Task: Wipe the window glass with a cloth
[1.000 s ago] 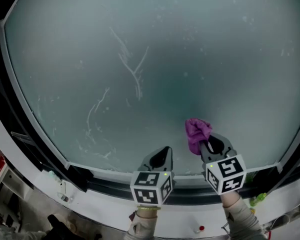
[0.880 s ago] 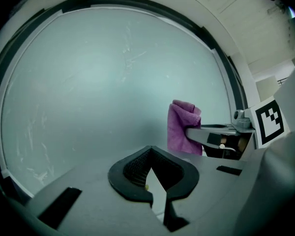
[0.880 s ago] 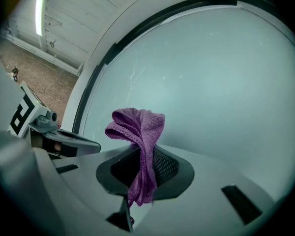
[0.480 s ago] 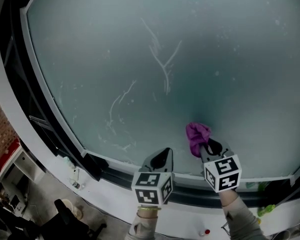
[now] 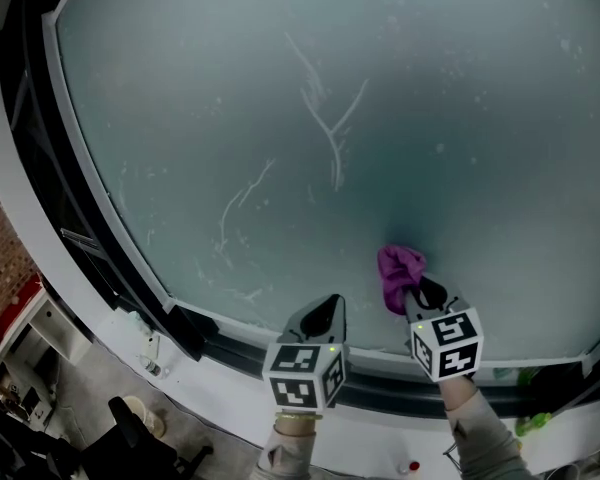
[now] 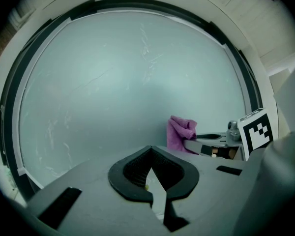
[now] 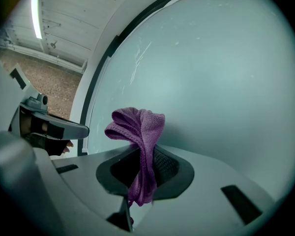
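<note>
Two grippers hung side by side before the lower part of a large frosted glass [image 5: 400,88], both low near its bottom edge. The right gripper [image 5: 421,292] had its jaws clamped on a purple cloth [image 5: 399,271]. In the right gripper view the cloth [image 7: 139,132] ran down through the jaws, with a short tail hanging below them and a loose bunch standing above the tips. That bunch sat close against the pane's lower right area, where a darker patch ringed it in the head view, though actual contact with the surface could not be told. The left gripper [image 5: 327,311] was just to the left of the right one and apart from it. Its jaws were drawn together at the tips with nothing between them, as the left gripper view [image 6: 151,173] showed, and they pointed at the pane without any clear touch. Thin pale streaks [image 5: 327,118] forked across the middle of the pane, and fainter ones curved lower to the left. A dark frame [image 5: 42,168] bordered the pane on the left and along the bottom, with a white sill [image 5: 220,393] under it. Each gripper's marker cube faced the head camera.
</note>
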A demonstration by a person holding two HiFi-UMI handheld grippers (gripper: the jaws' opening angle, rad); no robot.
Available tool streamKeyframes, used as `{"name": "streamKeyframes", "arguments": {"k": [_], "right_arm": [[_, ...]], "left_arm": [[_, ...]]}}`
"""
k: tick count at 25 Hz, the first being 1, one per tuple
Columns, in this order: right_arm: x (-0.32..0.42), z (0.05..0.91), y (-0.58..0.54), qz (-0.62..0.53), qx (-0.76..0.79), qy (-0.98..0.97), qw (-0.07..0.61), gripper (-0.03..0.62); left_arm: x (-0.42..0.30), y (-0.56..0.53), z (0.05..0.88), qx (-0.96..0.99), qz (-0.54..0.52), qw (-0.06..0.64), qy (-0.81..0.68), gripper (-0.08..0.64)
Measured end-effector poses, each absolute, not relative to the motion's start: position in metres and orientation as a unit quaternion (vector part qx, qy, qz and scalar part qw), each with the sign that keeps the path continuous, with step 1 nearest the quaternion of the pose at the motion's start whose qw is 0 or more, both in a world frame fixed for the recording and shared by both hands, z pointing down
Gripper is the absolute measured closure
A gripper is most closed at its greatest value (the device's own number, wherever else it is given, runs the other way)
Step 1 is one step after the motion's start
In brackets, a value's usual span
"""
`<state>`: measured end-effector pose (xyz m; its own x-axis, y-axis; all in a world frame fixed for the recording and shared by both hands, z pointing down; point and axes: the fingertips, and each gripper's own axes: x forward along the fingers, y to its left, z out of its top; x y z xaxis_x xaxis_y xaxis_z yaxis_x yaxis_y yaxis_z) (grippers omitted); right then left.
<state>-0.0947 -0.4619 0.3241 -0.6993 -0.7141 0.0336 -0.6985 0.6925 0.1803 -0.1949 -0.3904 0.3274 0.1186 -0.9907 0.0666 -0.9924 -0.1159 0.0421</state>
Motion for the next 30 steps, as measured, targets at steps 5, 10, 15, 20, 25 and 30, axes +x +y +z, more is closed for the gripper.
{"name": "streamKeyframes", "arguments": {"k": [5, 10, 15, 20, 25, 30], "right_arm": [[-0.08, 0.324, -0.463, -0.078, 0.397, -0.913, 0.052, 0.541], [-0.052, 0.325, -0.466, -0.076, 0.422, -0.902, 0.054, 0.541], [-0.017, 0.326, -0.471, -0.073, 0.455, -0.886, 0.059, 0.54], [0.02, 0.326, -0.474, -0.072, 0.487, -0.868, 0.063, 0.541], [0.057, 0.326, -0.475, -0.07, 0.519, -0.849, 0.067, 0.541], [0.094, 0.327, -0.475, -0.068, 0.55, -0.829, 0.074, 0.541]], "left_arm": [[-0.181, -0.399, 0.328, 0.759, 0.011, 0.039, -0.65, 0.557], [-0.157, -0.409, 0.329, 0.777, 0.009, 0.039, -0.628, 0.557], [-0.128, -0.421, 0.33, 0.798, 0.011, 0.04, -0.601, 0.557], [-0.094, -0.432, 0.33, 0.82, 0.014, 0.04, -0.57, 0.557], [-0.062, -0.441, 0.33, 0.84, 0.016, 0.04, -0.541, 0.557], [-0.034, -0.447, 0.329, 0.855, 0.016, 0.039, -0.517, 0.557]]}}
